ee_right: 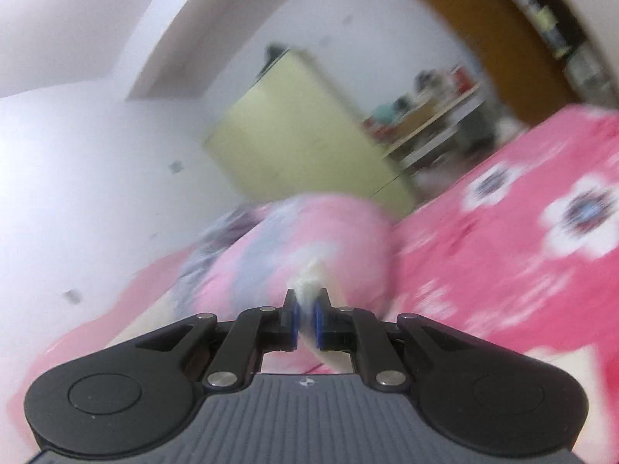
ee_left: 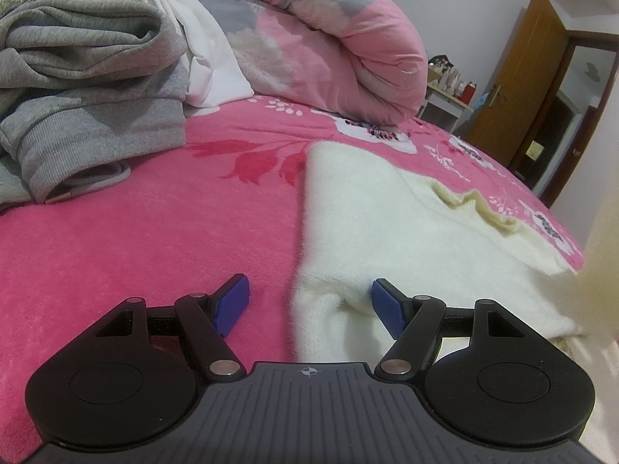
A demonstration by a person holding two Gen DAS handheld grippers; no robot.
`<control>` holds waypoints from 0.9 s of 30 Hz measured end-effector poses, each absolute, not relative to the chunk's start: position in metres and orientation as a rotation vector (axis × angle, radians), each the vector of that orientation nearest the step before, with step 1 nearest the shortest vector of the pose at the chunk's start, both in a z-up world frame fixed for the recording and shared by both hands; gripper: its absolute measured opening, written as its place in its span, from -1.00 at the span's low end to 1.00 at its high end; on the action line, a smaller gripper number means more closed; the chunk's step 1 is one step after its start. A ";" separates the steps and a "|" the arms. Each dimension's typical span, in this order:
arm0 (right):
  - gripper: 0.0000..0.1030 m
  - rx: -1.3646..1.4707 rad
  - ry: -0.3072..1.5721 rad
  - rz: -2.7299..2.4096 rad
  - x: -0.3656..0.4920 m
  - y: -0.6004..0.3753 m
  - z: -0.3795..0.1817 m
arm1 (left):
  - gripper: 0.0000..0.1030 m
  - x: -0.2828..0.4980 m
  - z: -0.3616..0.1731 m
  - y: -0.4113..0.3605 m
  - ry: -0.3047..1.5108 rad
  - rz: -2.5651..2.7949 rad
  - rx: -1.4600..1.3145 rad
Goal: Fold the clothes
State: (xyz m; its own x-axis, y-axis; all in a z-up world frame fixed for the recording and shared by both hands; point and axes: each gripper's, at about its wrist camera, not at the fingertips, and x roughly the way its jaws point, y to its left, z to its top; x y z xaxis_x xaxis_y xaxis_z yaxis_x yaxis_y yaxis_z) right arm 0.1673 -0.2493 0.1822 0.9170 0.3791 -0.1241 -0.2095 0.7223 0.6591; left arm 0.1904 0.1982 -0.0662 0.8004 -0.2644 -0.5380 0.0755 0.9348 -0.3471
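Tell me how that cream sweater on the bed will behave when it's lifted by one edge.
The cream sweater looks soft and fuzzy, so it will probably droop. The right gripper pinches a thin fold, suggesting it bunches easily. Probably light, and its nap may cling to the pink blanket.

- A bed (ee_left: pixel 135 239) carries everything, covered by a bright pink fleece blanket with red and white flower prints.
- A cream fuzzy sweater (ee_left: pixel 387 232) lies spread flat on its right part.
- A heap of grey garments (ee_left: pixel 89 89) sits at the far left, with white clothing (ee_left: pixel 209 62) just beside it.
- A rolled pink and grey floral quilt (ee_left: pixel 332 38) lies along the far side.
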 end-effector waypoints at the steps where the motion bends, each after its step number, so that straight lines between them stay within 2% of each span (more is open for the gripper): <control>1: -0.84 0.697 0.271 0.358 0.174 -0.233 0.178 | 0.37 0.190 -0.066 0.198 0.619 -0.185 -0.318; 8: -0.84 0.710 0.383 0.524 0.210 -0.124 0.137 | 0.37 0.190 -0.065 0.197 0.621 -0.182 -0.312; 15: -0.84 0.555 0.510 0.506 0.220 -0.037 0.074 | 0.37 0.189 -0.066 0.196 0.622 -0.180 -0.308; 24: -0.83 0.506 0.592 0.480 0.238 0.009 0.011 | 0.37 0.190 -0.065 0.196 0.625 -0.180 -0.314; 27: -0.65 0.487 0.771 0.544 0.255 0.021 -0.012 | 0.38 0.190 -0.065 0.199 0.626 -0.188 -0.334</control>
